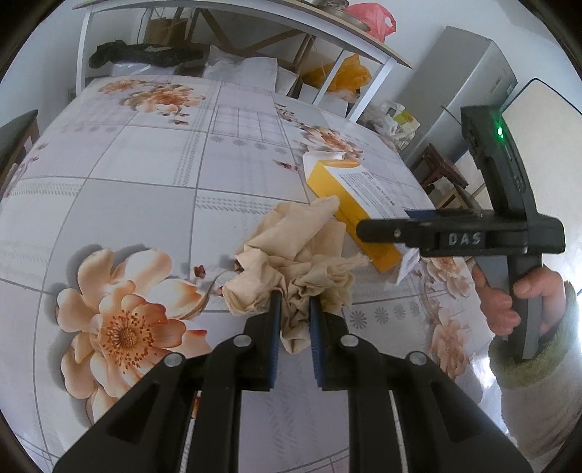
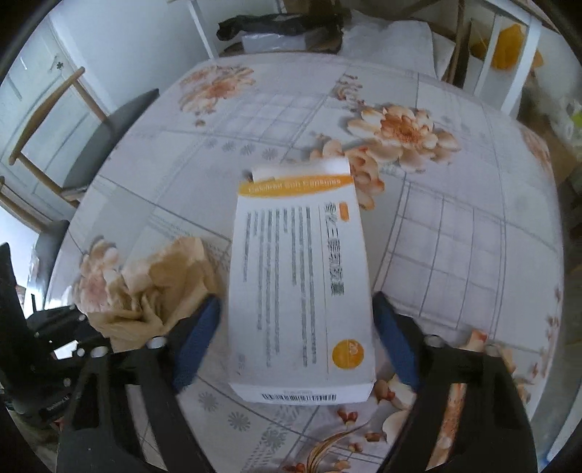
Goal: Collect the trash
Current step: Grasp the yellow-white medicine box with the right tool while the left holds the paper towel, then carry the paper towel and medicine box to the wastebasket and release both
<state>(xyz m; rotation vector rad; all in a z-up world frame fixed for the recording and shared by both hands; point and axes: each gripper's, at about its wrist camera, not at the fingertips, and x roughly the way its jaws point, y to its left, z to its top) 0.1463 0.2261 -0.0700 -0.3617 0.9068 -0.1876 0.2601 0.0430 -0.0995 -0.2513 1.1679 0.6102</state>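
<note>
We see the left tool (image 1: 295, 296) pinching a crumpled beige paper wad (image 1: 302, 254), its blue-padded fingers (image 1: 275, 309) drawn close with folds of the paper squeezed between them. The wad lies on the worktop (image 1: 145, 174), which is covered with a cloth of grey checks and large peach flowers, and its far end touches a white and yellow medicine box (image 2: 300, 283). The right tool (image 2: 296, 327) sits over the near end of that box with its jaws spread, one blue finger (image 2: 198, 338) on each long side; a little gap shows on both sides, so the pads do not press on the box. The box lies flat on the worktop, printed face up, barcode end nearest the right wrist camera and an opened flap at the far end. Seen from the left wrist, the right tool comes across the box from the right side, held by a hand (image 1: 516, 302) in a fuzzy green cuff (image 1: 538, 360), with a green light (image 1: 499, 131) lit on its body. Beyond the box, past the far edge of the worktop, stands a white-framed table (image 1: 363, 54) with bags stored under it and a pink bag (image 1: 374, 18) on top. To the left of the box, beside the worktop, is a wooden chair with a grey seat (image 2: 105, 142).
</note>
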